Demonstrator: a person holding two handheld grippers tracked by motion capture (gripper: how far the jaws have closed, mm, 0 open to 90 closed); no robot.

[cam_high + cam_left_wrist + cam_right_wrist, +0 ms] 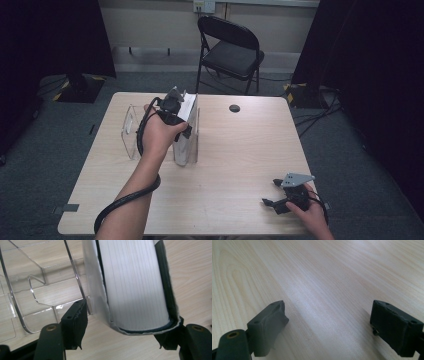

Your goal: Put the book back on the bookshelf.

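The left gripper has its jaws parted around the lower end of a thick book. The right-hand pad touches the book's dark cover; the left-hand pad stands clear of the pale cover, with a gap showing, so the book sits between the jaws without being squeezed. The book stands on edge in the clear acrylic rack, in the compartment farthest from the rack's empty left bays, its page edges facing this gripper and its long axis running up and slightly tilted. The right gripper rests well away from the rack, near the table's front right corner, jaws wide apart over bare wood with nothing between them.
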